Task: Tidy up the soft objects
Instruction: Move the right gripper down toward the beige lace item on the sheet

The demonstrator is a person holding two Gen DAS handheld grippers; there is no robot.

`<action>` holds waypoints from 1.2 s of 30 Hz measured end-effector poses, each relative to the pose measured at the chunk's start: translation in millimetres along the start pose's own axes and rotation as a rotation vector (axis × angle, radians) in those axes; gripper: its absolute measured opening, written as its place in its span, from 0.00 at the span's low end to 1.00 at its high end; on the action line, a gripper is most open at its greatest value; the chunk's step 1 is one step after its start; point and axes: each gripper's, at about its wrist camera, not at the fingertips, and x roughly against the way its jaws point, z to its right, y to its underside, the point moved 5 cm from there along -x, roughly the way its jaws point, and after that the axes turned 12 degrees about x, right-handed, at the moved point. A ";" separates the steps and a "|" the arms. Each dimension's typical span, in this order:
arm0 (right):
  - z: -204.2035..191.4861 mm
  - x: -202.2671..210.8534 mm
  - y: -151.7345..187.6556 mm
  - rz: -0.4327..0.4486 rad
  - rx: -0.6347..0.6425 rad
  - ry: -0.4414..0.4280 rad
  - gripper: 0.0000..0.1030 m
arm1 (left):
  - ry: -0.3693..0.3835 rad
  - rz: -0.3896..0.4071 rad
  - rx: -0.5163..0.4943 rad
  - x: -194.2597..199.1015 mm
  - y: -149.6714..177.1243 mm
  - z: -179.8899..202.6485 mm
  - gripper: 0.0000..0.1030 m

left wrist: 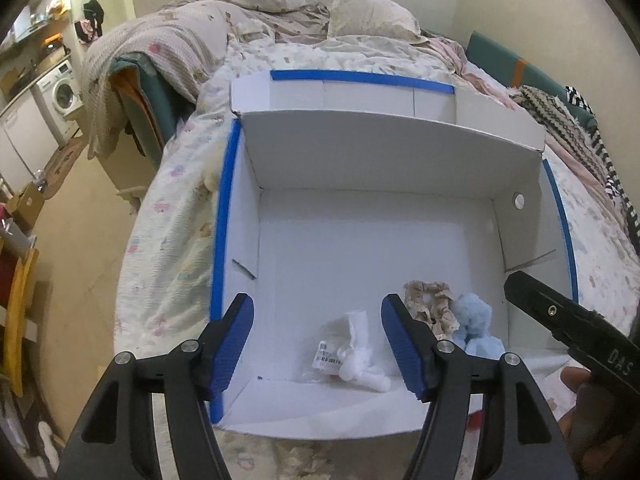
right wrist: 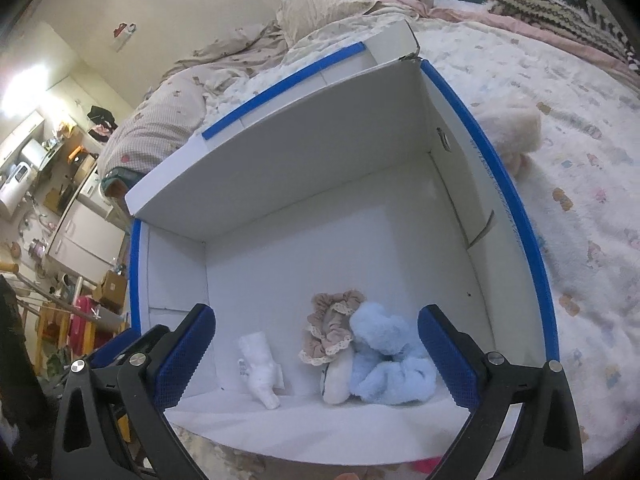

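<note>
Left wrist view: my left gripper (left wrist: 318,340) hangs over the near wall of the white box (left wrist: 376,240), fingers spread wide, nothing between them. The box sits on the bed (left wrist: 176,216), lid flap folded back at the far side, so the opening faces me. On the box floor near the near wall: a white packaged item (left wrist: 354,354), directly below my fingers; to its right a beige scrunchie (left wrist: 430,306) touching a blue plush (left wrist: 478,326). My right gripper enters from the right edge of this view; its jaw state is not readable here.

Right wrist view: my right gripper (right wrist: 316,352) also hovers above the near wall, released and empty. The scrunchie (right wrist: 334,330) leans against the blue plush (right wrist: 386,354); a small white piece (right wrist: 338,380) stands in front of them, identity unclear. The white packaged item (right wrist: 260,364) lies to the left, apart from that cluster. A cream plush (right wrist: 510,136) rests on the bed outside the box, beyond its right wall.

Judgement: items are grouped along the near wall, probably to leave floor space farther back. The cream plush looks like the next candidate.
</note>
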 end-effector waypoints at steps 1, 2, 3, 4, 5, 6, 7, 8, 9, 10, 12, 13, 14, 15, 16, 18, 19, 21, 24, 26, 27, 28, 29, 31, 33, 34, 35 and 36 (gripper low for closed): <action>-0.6 1.6 1.2 0.002 0.002 0.004 1.00 | 0.003 -0.001 -0.007 3.3 1.1 -1.1 0.62; -1.3 3.6 3.0 0.005 0.005 0.008 1.00 | 0.005 -0.001 -0.012 6.5 2.1 -2.1 0.62; -2.1 5.8 5.0 0.008 0.009 0.010 1.00 | 0.007 0.001 -0.015 9.4 3.1 -3.0 0.62; -2.9 8.1 6.6 0.010 0.011 0.013 1.00 | 0.008 0.003 -0.016 13.2 4.4 -5.5 0.62; -3.8 10.8 8.4 0.013 0.012 0.013 1.00 | 0.010 0.006 -0.013 16.4 6.3 -7.9 0.62; -5.1 13.5 10.1 0.016 0.015 0.011 1.00 | 0.011 0.008 -0.009 19.5 7.6 -10.4 0.62; -6.2 15.9 11.5 0.019 0.018 0.010 1.00 | 0.011 0.008 -0.002 21.8 9.2 -13.9 0.62; -7.7 18.4 12.6 0.020 0.023 0.010 1.00 | 0.010 0.006 0.004 23.3 10.3 -16.9 0.62; -9.2 20.7 14.8 0.022 0.029 0.010 1.00 | 0.009 0.003 0.012 25.1 12.5 -20.2 0.62; -11.0 22.9 16.8 0.022 0.036 0.011 1.00 | 0.009 -0.001 0.023 27.2 15.6 -24.5 0.62; -13.6 25.9 20.0 0.021 0.049 0.013 1.00 | 0.004 -0.004 0.030 30.9 21.0 -30.0 0.62; -15.0 27.4 22.5 0.021 0.053 0.013 1.00 | -0.005 -0.003 0.028 33.0 23.6 -32.7 0.62; -16.6 28.6 25.7 0.019 0.053 0.011 1.00 | -0.011 -0.001 0.024 34.4 25.6 -34.6 0.62; -17.8 29.2 29.1 0.014 0.051 0.008 1.00 | -0.014 0.001 0.018 36.9 28.3 -37.8 0.62; -19.2 30.1 32.5 0.010 0.051 0.003 1.00 | -0.009 0.000 0.019 39.2 30.3 -40.0 0.62; -22.4 33.2 38.3 0.008 0.057 -0.005 1.00 | 0.008 -0.005 0.033 42.7 34.2 -44.2 0.62; -23.7 35.5 40.7 0.012 0.052 -0.021 1.00 | 0.017 -0.011 0.042 44.2 36.7 -47.6 0.62; -27.0 40.1 45.7 0.017 0.037 -0.074 1.00 | 0.017 -0.016 0.054 45.7 41.0 -53.5 0.62; -29.1 45.4 53.9 0.024 0.027 -0.103 1.00 | -0.001 -0.020 0.052 46.5 49.0 -64.5 0.62; -30.2 46.2 61.2 0.016 0.028 -0.098 1.00 | -0.016 -0.021 0.043 46.1 52.7 -71.9 0.62; -31.2 45.7 65.0 0.007 0.031 -0.100 1.00 | -0.027 -0.020 0.040 46.0 54.9 -75.9 0.62; -32.9 45.0 68.3 -0.001 0.034 -0.104 1.00 | -0.039 -0.020 0.039 45.4 56.9 -81.6 0.62; -34.6 43.4 71.7 -0.013 0.041 -0.108 1.00 | -0.045 -0.021 0.041 45.0 56.7 -84.6 0.62; -36.6 37.3 78.5 -0.049 0.048 -0.116 1.00 | -0.061 -0.023 0.054 43.7 57.9 -96.4 0.62; -37.6 28.3 84.3 -0.097 0.044 -0.129 1.00 | -0.079 -0.022 0.068 42.1 57.7 -106.8 0.62; -38.1 23.2 87.1 -0.117 0.039 -0.139 1.00 | -0.098 -0.022 0.079 40.8 57.5 -114.1 0.62; -38.8 18.1 90.1 -0.135 0.034 -0.153 1.00 | -0.107 -0.024 0.086 38.7 56.9 -118.9 0.62; -40.8 12.4 92.4 -0.154 0.026 -0.174 1.00 | -0.117 -0.027 0.097 37.4 56.6 -124.5 0.62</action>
